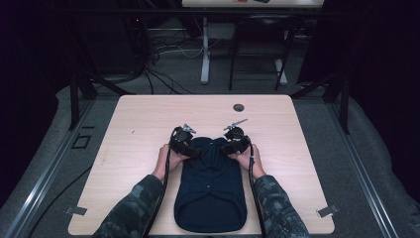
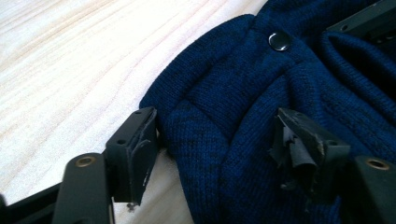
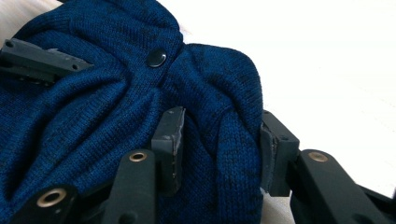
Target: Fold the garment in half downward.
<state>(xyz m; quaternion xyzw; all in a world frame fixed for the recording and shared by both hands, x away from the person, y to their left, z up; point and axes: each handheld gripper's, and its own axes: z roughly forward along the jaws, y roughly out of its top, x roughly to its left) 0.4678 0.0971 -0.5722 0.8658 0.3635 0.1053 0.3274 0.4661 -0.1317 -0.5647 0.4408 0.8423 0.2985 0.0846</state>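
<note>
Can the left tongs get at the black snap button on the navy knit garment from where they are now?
Probably yes: the snap button lies exposed on the navy knit garment, just beyond the left tongs, with nothing covering it.

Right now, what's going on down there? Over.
Left hand-held gripper straddles sweater edge, not pinched. Right hand-held gripper clamps a fold. Nothing in the way.

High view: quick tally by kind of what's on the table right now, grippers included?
Dark blue knitted garment: 1
Handheld grippers: 2, the left gripper and the right gripper, each at a far corner of the garment
Wooden table: 1
Total: 4
</note>
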